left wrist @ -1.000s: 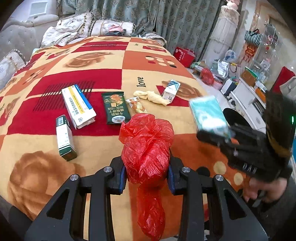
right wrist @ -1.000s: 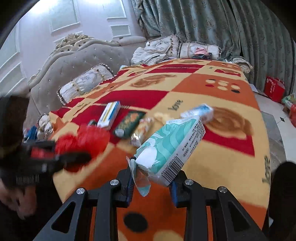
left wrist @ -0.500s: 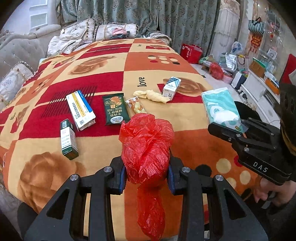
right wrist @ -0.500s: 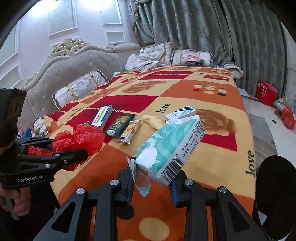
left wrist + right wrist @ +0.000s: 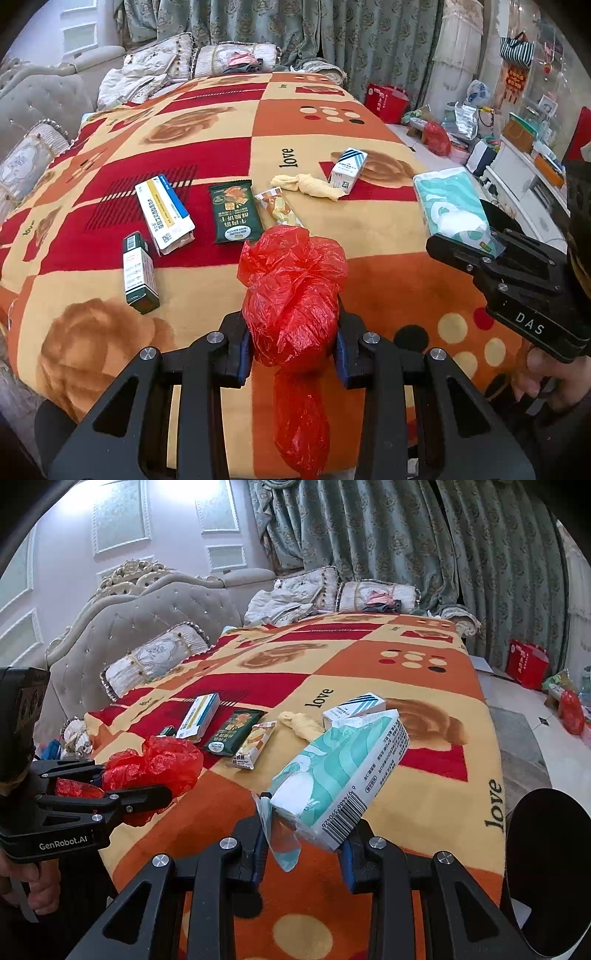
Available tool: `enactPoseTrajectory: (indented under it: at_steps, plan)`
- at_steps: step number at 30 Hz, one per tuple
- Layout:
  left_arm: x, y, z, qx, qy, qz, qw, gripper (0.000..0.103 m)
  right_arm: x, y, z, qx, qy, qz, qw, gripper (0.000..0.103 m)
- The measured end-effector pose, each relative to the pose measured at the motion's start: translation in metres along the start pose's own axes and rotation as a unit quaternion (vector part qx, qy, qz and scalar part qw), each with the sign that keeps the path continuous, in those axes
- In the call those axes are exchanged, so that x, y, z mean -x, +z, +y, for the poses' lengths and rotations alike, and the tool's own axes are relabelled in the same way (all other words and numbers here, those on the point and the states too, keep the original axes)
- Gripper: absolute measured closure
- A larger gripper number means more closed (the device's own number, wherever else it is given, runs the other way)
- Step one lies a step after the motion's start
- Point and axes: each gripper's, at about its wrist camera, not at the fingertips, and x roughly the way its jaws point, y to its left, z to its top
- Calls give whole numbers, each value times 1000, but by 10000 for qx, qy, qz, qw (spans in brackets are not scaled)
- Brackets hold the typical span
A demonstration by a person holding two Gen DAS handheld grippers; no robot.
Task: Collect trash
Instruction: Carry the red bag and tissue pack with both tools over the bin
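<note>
Pinching a crumpled red plastic bag (image 5: pixel 291 295) between its blue pads, the left gripper (image 5: pixel 290 350) sits at the bottom centre of the left wrist view, with the bag's tail hanging down below the jaws. At the right edge of that view the right gripper (image 5: pixel 476 243) clamps one end of a teal and white tissue pack (image 5: pixel 452 205); in the right wrist view the pack (image 5: pixel 343 771) rises slanting from the lower centre. Both hover over a red, orange and cream blanket (image 5: pixel 369 122). On the blanket, across mid-frame from left to right, lie a dark green box (image 5: pixel 139 272), a white, blue and yellow box (image 5: pixel 164 214), a green snack packet (image 5: pixel 234 213), a small snack bar wrapper (image 5: pixel 277 206), a knotted yellow cloth (image 5: pixel 306 185) and a white and blue striped box (image 5: pixel 348 170), the cloth touching that last box.
</note>
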Motion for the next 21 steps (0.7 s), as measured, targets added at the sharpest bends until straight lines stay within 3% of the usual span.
enactPoseTrajectory:
  at_steps: [11,21]
  plan:
    - [-2,2,-3,-49,141,-19,9999,71,10,1,-11,-174,-209,-154,9995,73]
    - [0,6,-15,-267,227,-123,9993,70,40,-4,-55,-816,-926,-445,9914,73]
